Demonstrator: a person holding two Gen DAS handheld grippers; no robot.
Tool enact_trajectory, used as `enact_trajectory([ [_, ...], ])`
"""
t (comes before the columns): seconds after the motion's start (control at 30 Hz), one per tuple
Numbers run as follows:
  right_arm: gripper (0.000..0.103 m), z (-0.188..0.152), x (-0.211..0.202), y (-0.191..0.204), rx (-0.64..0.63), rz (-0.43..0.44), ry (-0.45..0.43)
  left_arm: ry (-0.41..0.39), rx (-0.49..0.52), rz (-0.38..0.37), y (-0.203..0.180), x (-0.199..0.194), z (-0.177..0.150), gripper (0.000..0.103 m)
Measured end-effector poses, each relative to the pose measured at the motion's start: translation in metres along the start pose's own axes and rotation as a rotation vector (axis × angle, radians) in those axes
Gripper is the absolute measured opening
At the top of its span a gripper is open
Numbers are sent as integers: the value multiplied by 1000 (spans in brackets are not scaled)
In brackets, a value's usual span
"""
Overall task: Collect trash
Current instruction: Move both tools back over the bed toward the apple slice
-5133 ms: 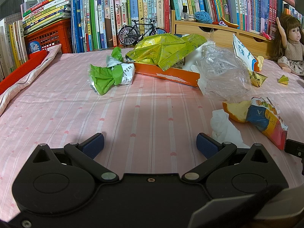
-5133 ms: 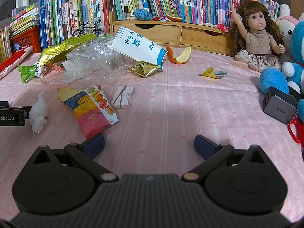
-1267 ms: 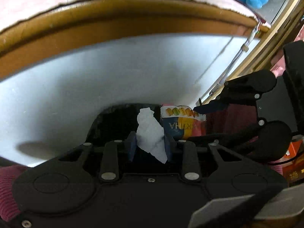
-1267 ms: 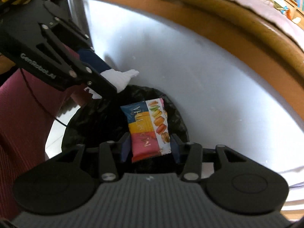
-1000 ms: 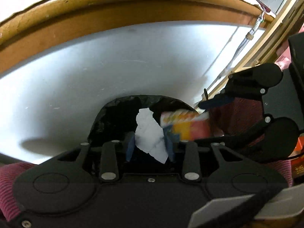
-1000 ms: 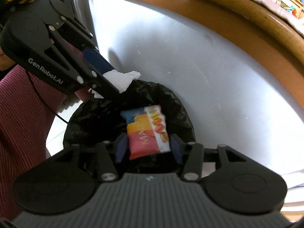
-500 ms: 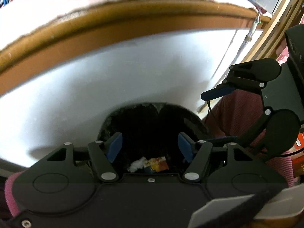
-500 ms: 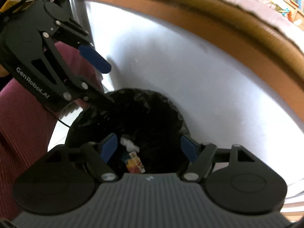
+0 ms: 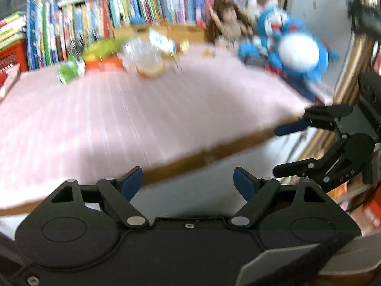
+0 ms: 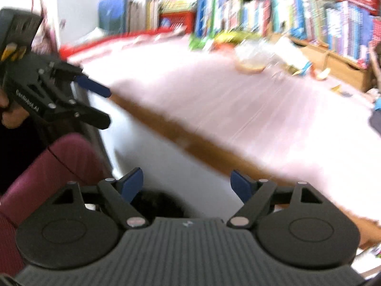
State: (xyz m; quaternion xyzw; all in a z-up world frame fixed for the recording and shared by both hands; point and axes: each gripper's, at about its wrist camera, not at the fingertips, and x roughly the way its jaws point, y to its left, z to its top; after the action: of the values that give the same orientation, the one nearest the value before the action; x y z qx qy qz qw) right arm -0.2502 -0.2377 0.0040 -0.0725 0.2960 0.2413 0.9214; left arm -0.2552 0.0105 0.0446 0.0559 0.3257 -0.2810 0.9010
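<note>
Right now both of your grippers are spread wide with nothing between the blue pads, and both views are smeared by motion blur. Your left gripper fills the bottom of the left wrist view, its fingers framing the brown wooden edge of the table and the white panel below it. At the right edge of that same view your right gripper shows side-on, its two black fingers parted and empty. Across the middle lies the pink striped tablecloth, and the remaining trash sits far back in the upper centre: a crumpled clear plastic bag, a yellow-green foil snack bag just left of it, and a crumpled green-and-white wrapper further left. Behind them stands a row of colourful upright books; a blue-and-white plush toy sits at the upper right, with a brown-haired doll beside it. In the right wrist view your right gripper occupies the bottom, and the dark mouth of the black-lined trash bin peeks out between its fingers, low and just left of centre; its contents cannot be made out. Your left gripper enters from the left edge there, likewise parted, above a maroon ribbed sleeve.
</note>
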Motion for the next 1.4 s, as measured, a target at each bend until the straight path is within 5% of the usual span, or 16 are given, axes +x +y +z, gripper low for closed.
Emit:
enact_trajectory([
  [0.3,88,59,5,-50,97,-262,-158,-152,-133,124,42,22,72,90],
  [0.43,82,77,26,-69,145,-319,-155,-148,-232,107,64,62,102,90],
  [0.57,65,92,61,-84,210,-395,-85,-91,-376,125,84,113,123,88],
  [0.77,60,109,103,-108,303,-361,-60,-89,-496,122,97,171,146,76],
  [1.07,56,125,148,-119,294,-334,-23,-56,-518,164,101,231,166,49],
  [1.4,53,133,183,-124,289,-327,14,-45,-568,152,108,257,167,39],
])
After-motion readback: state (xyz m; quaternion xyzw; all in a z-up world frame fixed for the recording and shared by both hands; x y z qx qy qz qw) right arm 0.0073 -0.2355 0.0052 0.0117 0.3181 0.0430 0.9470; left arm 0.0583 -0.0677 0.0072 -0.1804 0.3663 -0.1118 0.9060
